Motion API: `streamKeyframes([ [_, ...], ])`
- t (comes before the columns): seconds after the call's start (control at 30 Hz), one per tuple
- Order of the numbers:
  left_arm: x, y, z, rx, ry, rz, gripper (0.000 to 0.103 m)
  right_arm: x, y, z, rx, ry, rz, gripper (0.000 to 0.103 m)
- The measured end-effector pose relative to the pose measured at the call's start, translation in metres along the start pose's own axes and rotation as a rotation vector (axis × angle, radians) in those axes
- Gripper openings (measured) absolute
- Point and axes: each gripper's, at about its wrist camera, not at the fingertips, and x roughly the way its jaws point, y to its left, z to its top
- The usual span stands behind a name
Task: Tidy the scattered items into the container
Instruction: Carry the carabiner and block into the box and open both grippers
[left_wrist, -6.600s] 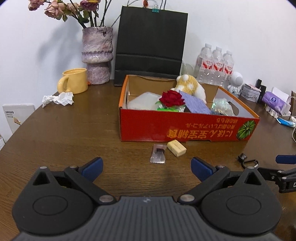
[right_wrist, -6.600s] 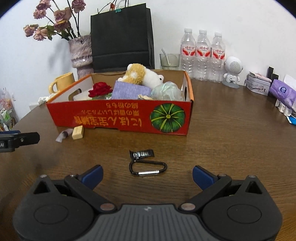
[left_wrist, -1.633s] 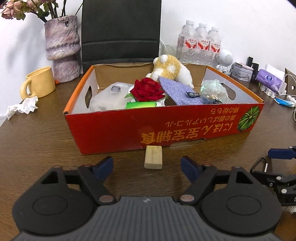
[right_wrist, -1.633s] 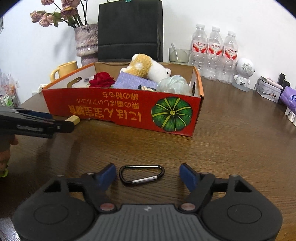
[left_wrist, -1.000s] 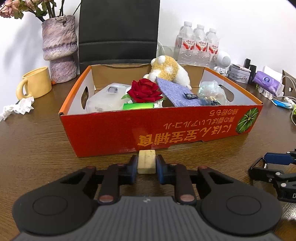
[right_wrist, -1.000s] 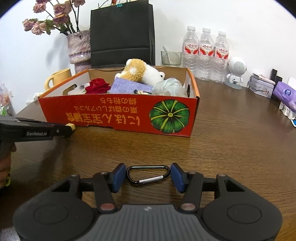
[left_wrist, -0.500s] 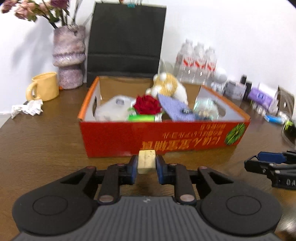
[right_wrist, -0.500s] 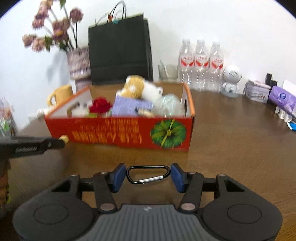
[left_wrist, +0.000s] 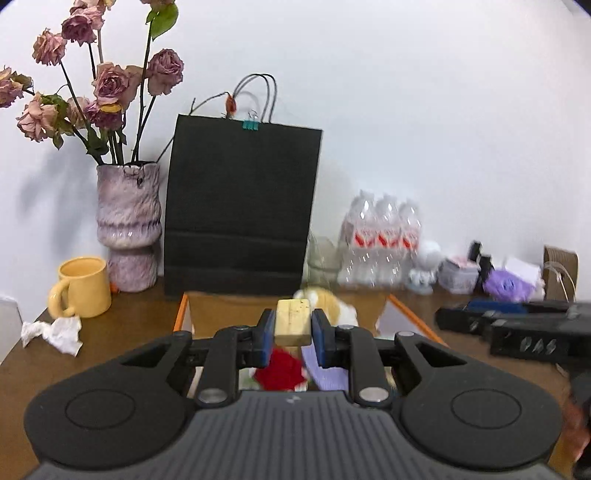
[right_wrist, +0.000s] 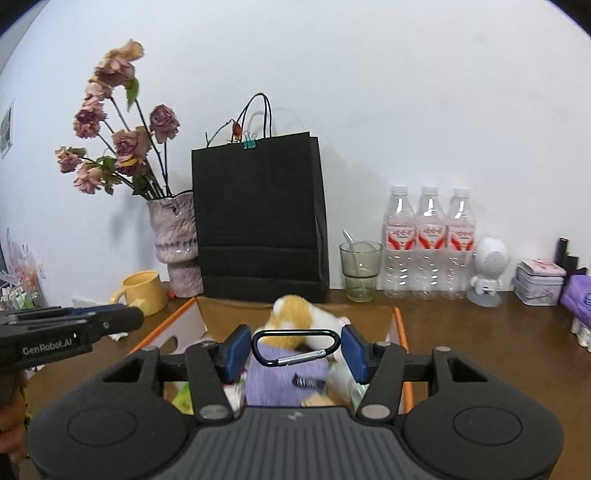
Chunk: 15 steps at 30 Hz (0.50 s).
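Note:
My left gripper (left_wrist: 293, 325) is shut on a cream eraser block (left_wrist: 293, 321) and holds it in the air above the orange cardboard box (left_wrist: 181, 314). My right gripper (right_wrist: 295, 349) is shut on a black carabiner (right_wrist: 295, 347), also raised above the box (right_wrist: 400, 332). Inside the box I see a red rose (left_wrist: 280, 373), a purple cloth (right_wrist: 284, 376) and a yellow and white plush toy (right_wrist: 299, 314). The left gripper shows at the left of the right wrist view (right_wrist: 74, 328); the right gripper shows at the right of the left wrist view (left_wrist: 517, 328).
Behind the box stand a black paper bag (right_wrist: 258, 218), a vase of dried roses (left_wrist: 127, 229), a yellow mug (left_wrist: 81, 291), a glass (right_wrist: 360, 269), three water bottles (right_wrist: 428, 243) and a small white robot figure (right_wrist: 489, 271). A crumpled tissue (left_wrist: 55, 332) lies at the left.
Both grippers have risen from the table in front of the box to above it, carrying the eraser block and the carabiner. Half a second ago both were low, facing the box's red front.

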Motion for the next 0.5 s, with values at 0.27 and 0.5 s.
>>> streamKeyframes([
  [0.27,0.073,0.020,-0.009,-0.055,0.091,0.063,0.022,0.085,0.003,-0.008,0.014,0.091,-0.033,0.053],
  [0.5,0.103,0.025,-0.025,-0.026,0.179,0.079,0.022,0.125,0.000,-0.026,-0.020,0.188,-0.034,0.053],
])
